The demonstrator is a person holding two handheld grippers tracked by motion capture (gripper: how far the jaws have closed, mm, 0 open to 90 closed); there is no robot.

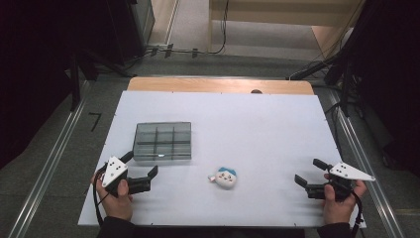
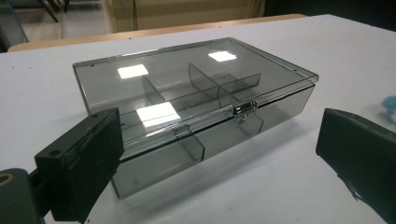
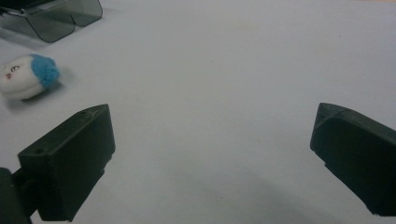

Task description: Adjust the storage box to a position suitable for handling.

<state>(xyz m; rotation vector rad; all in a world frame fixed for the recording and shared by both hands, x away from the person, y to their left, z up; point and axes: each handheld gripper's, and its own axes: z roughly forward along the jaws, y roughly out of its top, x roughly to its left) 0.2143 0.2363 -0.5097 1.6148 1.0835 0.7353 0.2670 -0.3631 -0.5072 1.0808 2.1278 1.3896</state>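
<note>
Closed grey compartment box point(image 2: 196, 112) just ahead of the left gripper point(image 1: 140, 166), long axis crosswise to its released jaws, clasp facing it, right gripper point(image 1: 309, 173) released, grasping nothing

No readable text, label, brand or number is showing anywhere on the table in front of me. The small white plush toy point(image 1: 226, 178) with the blue top, lying near the middle, is carrying only a drawn face, its marks too small to read as letters. The smoky clear compartment box point(image 2: 196, 93), sitting to the left and farther from me, is showing bare plastic and a metal clasp, nothing printed. A dark angular mark point(image 1: 95, 120) on the floor to the far left is spelling nothing I can read.
</note>
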